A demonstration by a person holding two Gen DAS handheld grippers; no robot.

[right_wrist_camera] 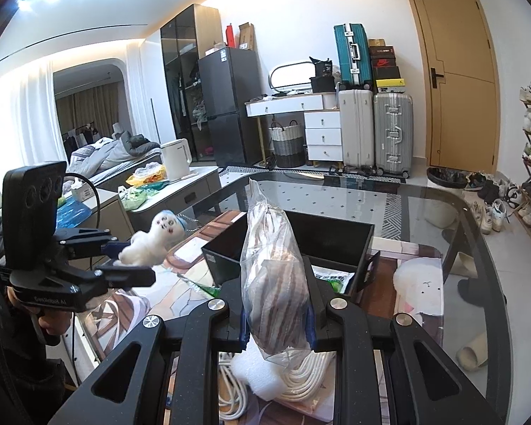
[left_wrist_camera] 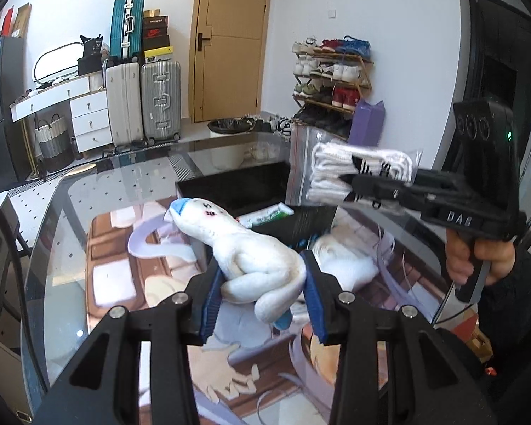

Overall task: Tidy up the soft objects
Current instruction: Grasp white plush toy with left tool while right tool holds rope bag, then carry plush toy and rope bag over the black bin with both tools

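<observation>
My left gripper [left_wrist_camera: 262,294] is shut on a white plush toy [left_wrist_camera: 244,251] with a blue cap and holds it above the glass table; the toy also shows in the right wrist view [right_wrist_camera: 152,237]. My right gripper [right_wrist_camera: 276,322] is shut on a clear zip bag of socks [right_wrist_camera: 272,276], held upright above the table. In the left wrist view the bag of socks [left_wrist_camera: 350,173] hangs at the right, above a black open box [left_wrist_camera: 237,187]. The black box [right_wrist_camera: 336,237] lies just beyond the bag in the right wrist view.
A green packet [right_wrist_camera: 332,279] lies in the box. A white round plush [right_wrist_camera: 417,279] sits on the table at the right. White cable coils [right_wrist_camera: 301,379] lie under my right gripper. The glass table edge [right_wrist_camera: 478,233] curves at the right; suitcases and a shoe rack stand beyond.
</observation>
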